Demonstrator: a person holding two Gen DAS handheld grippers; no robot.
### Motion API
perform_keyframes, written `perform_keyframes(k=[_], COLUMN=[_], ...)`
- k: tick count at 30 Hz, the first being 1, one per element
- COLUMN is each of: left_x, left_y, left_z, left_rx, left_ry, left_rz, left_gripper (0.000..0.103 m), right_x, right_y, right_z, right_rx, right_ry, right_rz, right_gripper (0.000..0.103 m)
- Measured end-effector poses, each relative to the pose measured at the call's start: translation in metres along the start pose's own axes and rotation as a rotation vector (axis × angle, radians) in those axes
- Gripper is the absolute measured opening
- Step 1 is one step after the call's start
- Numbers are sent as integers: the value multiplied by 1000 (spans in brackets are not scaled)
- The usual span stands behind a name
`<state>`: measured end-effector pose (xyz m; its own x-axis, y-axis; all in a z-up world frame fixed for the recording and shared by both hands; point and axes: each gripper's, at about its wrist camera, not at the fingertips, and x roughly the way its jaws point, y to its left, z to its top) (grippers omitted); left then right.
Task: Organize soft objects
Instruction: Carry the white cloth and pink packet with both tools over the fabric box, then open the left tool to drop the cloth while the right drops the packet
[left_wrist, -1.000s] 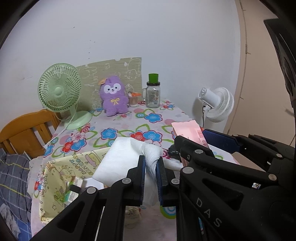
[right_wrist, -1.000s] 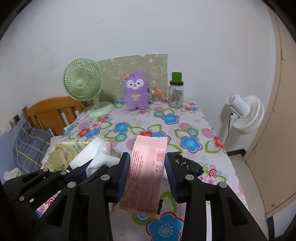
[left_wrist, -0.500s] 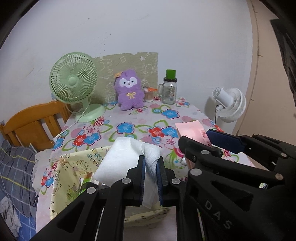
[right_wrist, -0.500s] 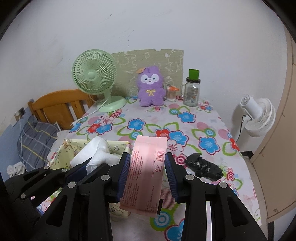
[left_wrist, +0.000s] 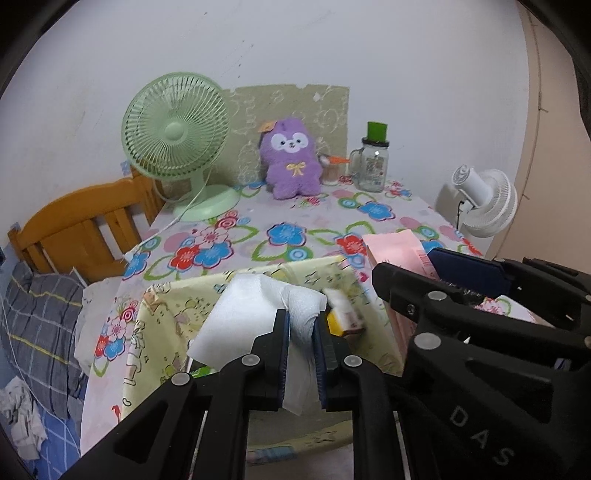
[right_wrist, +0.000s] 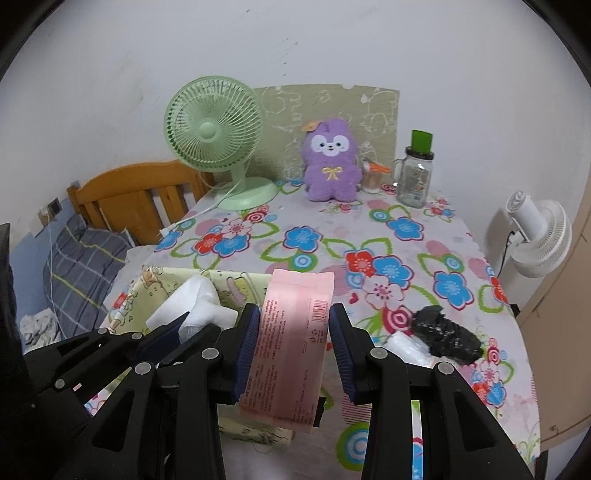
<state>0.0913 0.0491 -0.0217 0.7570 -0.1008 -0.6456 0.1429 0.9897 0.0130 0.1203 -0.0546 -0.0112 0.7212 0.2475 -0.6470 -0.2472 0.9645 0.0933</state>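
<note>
You are drawing both grippers back over the near yellow fabric bin (left_wrist: 173, 321), the left gripper (left_wrist: 301, 343) jaws pinched nearly closed on the white foam sheet (left_wrist: 243, 314) and the right gripper (right_wrist: 293, 343) jaws part-open clamping the pink packet (right_wrist: 295, 332), so both look ready to drop in.

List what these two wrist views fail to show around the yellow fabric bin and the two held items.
- Left wrist view: the yellow fabric bin's floor, hidden by the left gripper and its white tissue.
- Left wrist view: small yellow box in the bin, too blurred to identify.
- Right wrist view: print on the pink pack, too small to read.
- Right wrist view: bin's near side, covered by both grippers.
</note>
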Motion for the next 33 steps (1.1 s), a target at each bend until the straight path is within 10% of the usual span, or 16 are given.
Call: perform_keyframes(k=[24, 33], left_x=[36, 31], left_y=[48, 49], left_z=[-25, -27], left_rx=[-68, -79], left_ry=[129, 125], left_rz=[28, 23], left_gripper=[63, 89], right_x=[56, 48], right_y=[37, 38], right_z=[-4, -8], right_rx=[-36, -68], right_ry=[83, 58], right_rz=[119, 86], right_gripper=[45, 79])
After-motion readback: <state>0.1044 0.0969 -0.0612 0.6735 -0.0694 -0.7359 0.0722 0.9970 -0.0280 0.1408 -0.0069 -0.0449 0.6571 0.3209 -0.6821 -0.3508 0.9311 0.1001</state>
